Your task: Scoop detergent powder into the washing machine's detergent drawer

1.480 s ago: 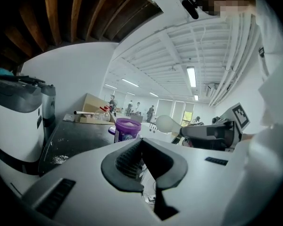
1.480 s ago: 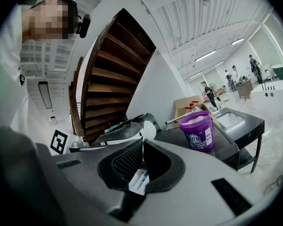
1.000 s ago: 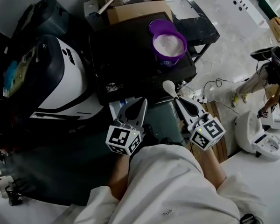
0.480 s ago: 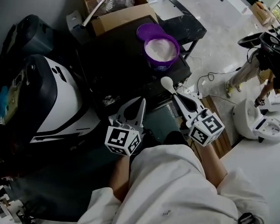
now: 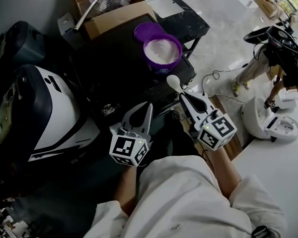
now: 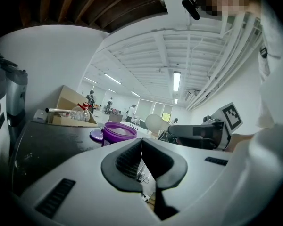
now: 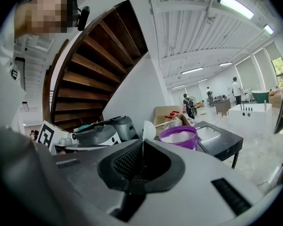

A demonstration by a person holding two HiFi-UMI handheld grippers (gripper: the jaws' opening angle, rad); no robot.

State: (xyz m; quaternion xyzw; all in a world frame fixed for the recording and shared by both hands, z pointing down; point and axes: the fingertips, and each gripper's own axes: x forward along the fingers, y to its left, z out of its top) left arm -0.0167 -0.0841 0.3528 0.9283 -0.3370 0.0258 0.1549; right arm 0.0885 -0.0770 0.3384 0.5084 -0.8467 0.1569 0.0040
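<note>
Detergent tub [image 5: 162, 53] stands at black top's [image 5: 114, 68] edge, clear of the spoon [image 5: 174, 81] right fingers [image 5: 191, 103] pinch; left fingers [image 5: 132, 118] closed empty.

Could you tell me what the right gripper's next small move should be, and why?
Probably reach the right gripper forward and dip the spoon into the tub. The spoon's handle is clamped between its jaws, with the bowl pointing at the tub and stopping just short of its rim. The tub stands open with white powder inside, so scooping seems to come next.

Left tongs [image 5: 148, 108]: jaws together, nothing between, pointing forward. Right tongs [image 5: 183, 96]: jaws clamped on spoon [image 5: 173, 81] handle, alongside.
</note>
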